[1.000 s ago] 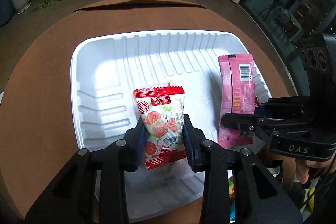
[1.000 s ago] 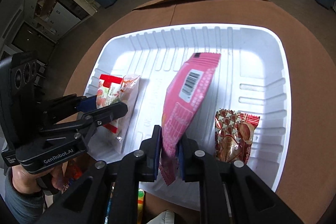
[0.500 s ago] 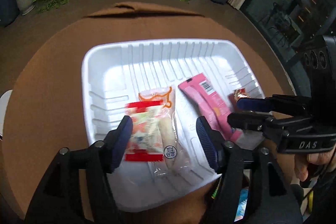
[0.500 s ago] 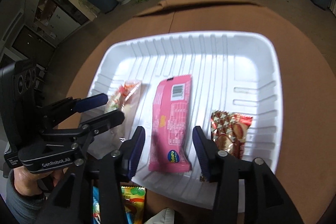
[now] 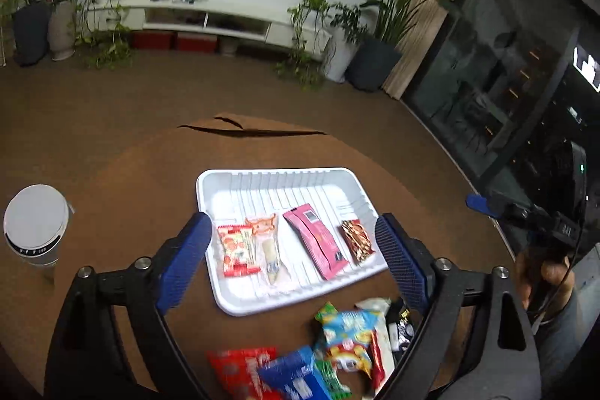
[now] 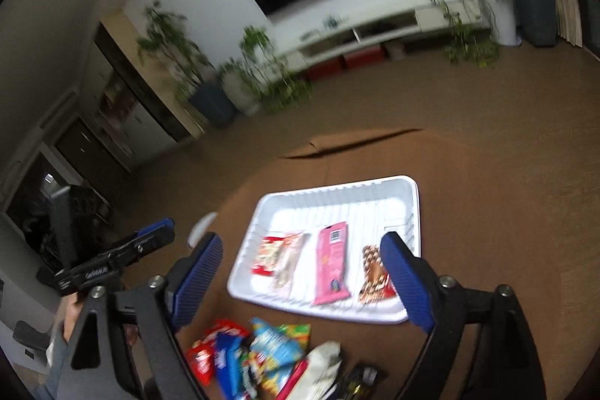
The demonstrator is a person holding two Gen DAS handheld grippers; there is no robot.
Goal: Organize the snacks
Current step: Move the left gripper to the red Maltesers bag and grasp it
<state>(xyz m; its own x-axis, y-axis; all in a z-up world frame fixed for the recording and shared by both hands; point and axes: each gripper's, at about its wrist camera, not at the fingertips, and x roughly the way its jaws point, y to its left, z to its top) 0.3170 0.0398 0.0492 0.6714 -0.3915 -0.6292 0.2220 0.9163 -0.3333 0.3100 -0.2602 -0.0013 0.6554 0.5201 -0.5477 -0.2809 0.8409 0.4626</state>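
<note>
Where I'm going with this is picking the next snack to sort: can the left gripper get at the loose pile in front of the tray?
Probably yes. The left gripper is open and holds nothing, and the snack pile lies uncovered on the table just below it, on the near side of the white tray. Nothing stands between them.

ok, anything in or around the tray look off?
In the white tray, the red-printed packet overlaps the clear one rather than lying apart like the others. The loose snack pile beside it is jumbled, still unsorted.
</note>
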